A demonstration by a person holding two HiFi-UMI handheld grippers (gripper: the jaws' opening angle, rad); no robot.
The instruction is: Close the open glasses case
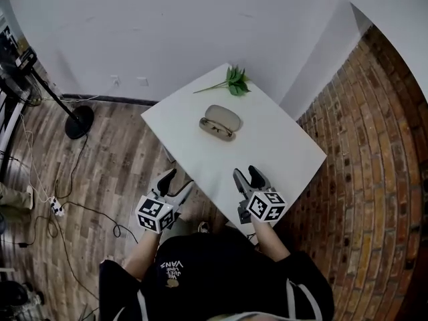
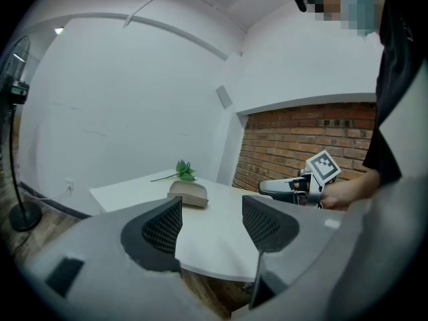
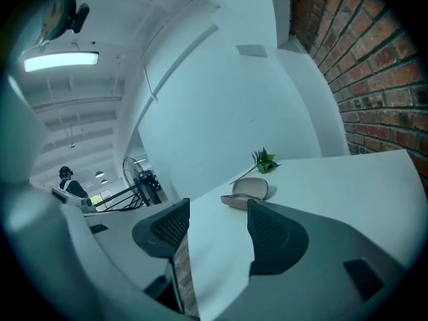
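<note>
The left tongs (image 1: 177,181) and right tongs (image 1: 248,176) flank the counter's (image 1: 281,146) near corner, jaws apart and empty.

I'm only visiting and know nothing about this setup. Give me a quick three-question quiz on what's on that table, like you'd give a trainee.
1. True or false: the glasses case on the white table is shut.
2. What lies at the table's far corner? A) a leafy sprig B) a mug C) a pen
3. Fill in: the left hand-held gripper and right hand-held gripper have their jaws apart, holding ____.
Key: 1 false, its lid stands open; 2 A; 3 nothing.
</note>
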